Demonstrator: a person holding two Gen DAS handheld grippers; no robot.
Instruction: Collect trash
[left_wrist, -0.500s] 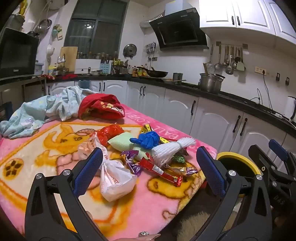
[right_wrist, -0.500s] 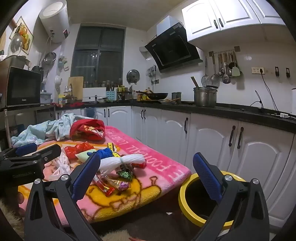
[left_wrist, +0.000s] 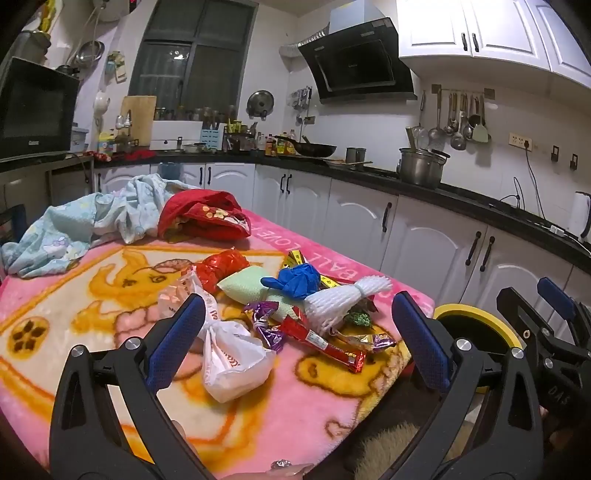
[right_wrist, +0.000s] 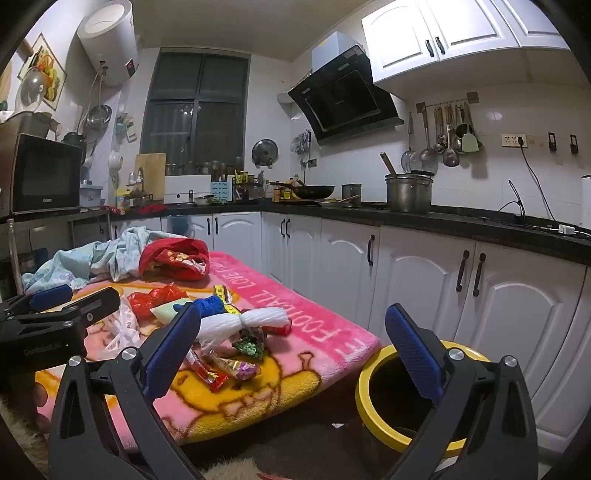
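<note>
Two grippers, left gripper (left_wrist: 295, 332) and right gripper (right_wrist: 291, 354), hover with jaws wide and empty. The trash pile (left_wrist: 295, 310) lies untouched on the pink blanket (left_wrist: 110, 295), the yellow bin (right_wrist: 373, 373) beside it. Collection hasn't begun; next, one must close on a wrapper.

Your left wrist camera sits low and close over the near edge of the pink blanket (left_wrist: 66, 387), looking forward and slightly down across the pile of wrappers (left_wrist: 295, 314) toward the kitchen's corner cabinets. Your right wrist camera sits further right and a little back, aimed more level, with the yellow-rimmed bin (right_wrist: 373, 373) just ahead. Both views share the blanket, the wrappers, the bin and the dark counter (right_wrist: 461, 218) along the wall.
</note>
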